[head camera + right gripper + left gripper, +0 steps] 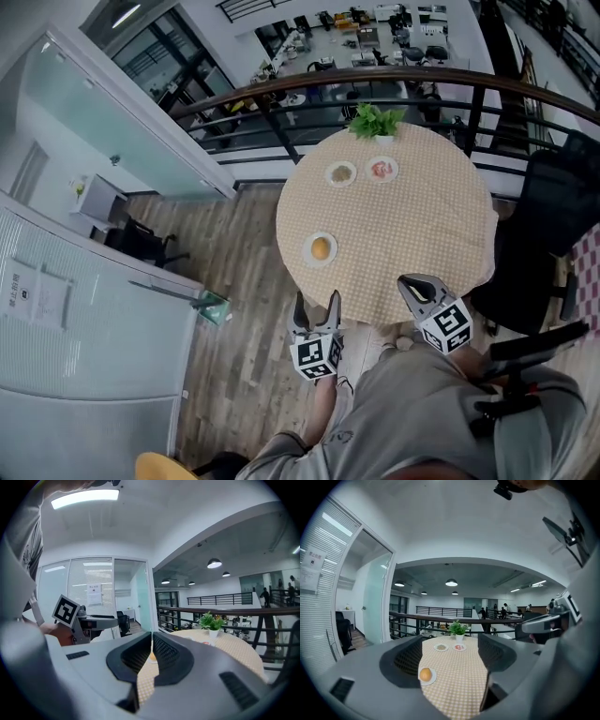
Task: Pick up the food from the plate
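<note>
Approaching seems to be the step in hand. Nothing is lifted yet, and the food, a round orange-brown piece, sits on its plate at the table's near left side. The left gripper hangs just off the table's near edge, with its jaws spread wide and nothing between them. In the left gripper view the food shows low between the jaws, close to the left one and farther onto the table than the tips. The right gripper hovers at the table's near edge, to the right, jaws pressed together and empty.

Two far plates with small portions lie at the table's far side, beside a plant. Which food the task means I cannot tell, but the near piece is closest to the open jaws.

The next move, as I judge it, calls for the left gripper to go forward over the table, aim slightly toward its left jaw, and dip until the jaws straddle the food above the plate's rim — then close gently, since a rounded piece may roll or slip away.
</note>
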{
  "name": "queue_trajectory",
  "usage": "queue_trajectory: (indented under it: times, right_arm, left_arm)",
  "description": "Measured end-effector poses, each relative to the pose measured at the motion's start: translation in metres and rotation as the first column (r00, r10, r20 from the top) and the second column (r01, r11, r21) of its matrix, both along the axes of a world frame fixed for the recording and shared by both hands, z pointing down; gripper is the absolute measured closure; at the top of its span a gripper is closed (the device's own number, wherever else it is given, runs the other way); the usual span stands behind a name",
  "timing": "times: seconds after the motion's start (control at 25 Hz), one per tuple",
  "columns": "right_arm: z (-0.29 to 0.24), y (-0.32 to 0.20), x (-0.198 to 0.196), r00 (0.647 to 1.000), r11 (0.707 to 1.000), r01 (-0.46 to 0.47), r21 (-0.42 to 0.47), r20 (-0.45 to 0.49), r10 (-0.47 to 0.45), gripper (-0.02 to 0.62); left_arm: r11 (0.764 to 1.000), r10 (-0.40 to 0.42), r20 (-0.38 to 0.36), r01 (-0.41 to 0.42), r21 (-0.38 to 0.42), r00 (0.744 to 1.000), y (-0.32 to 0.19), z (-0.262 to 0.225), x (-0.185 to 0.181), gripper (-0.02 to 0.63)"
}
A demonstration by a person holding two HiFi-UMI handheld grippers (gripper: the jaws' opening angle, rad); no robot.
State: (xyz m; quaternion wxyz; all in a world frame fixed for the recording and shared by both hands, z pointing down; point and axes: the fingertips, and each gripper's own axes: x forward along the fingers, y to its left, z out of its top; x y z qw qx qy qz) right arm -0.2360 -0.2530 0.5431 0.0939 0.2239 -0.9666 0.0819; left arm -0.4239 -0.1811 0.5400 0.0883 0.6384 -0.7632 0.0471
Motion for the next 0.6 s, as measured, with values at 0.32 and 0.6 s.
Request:
queue_trajectory:
  times: [0.32, 0.6]
  right_arm:
    - [0.009, -0.004, 0.025, 0.996, 0.997, -0.081, -0.006, -0.04, 0.081, 0.572]
    - [0.01, -0.01, 0.04, 0.99, 0.992, -0.126, -0.004, -0.065, 0.125, 0.572]
  left_arm:
    - [0.998, -0.008, 0.029, 0.01, -0.07, 1.0, -0.021, 0.037, -0.028, 0.235]
    - [0.981, 0.027, 0.082, -0.011, -0.193, 0.996, -0.067, 0.087, -0.05, 0.235]
